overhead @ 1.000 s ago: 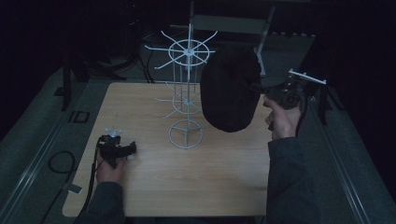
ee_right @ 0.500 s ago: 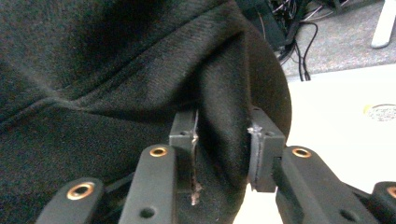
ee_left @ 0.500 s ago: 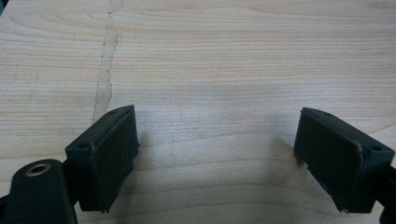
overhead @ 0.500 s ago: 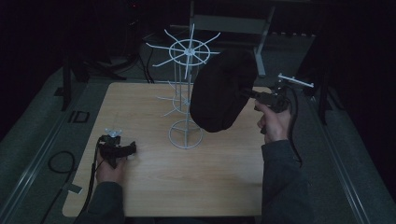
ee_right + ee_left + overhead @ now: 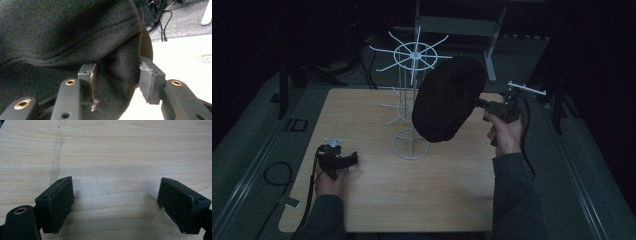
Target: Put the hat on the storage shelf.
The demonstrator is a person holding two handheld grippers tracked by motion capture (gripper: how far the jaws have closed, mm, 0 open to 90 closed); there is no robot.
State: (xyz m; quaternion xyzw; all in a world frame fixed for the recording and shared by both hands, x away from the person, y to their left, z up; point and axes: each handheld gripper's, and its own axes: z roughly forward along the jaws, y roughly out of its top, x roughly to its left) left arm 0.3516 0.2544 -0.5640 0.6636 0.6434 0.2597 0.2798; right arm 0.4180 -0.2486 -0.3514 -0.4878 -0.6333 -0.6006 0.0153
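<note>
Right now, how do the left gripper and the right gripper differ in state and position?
The left gripper rests low on the wooden table, nothing between its jaws; the right gripper is raised beside the wire rack, a fold of the black hat between jaws that have just been opening. Both stand open.

Black cap [image 5: 446, 102] — beside wire rack [image 5: 411, 100]

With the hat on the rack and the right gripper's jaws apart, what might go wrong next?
1. The hat hangs off one side of the rack; it may slip off.
2. The right gripper, its jaws just opened, has hat fabric between them; pulling back may drag the hat along.
3. The thin rack may tip if tugged.
</note>
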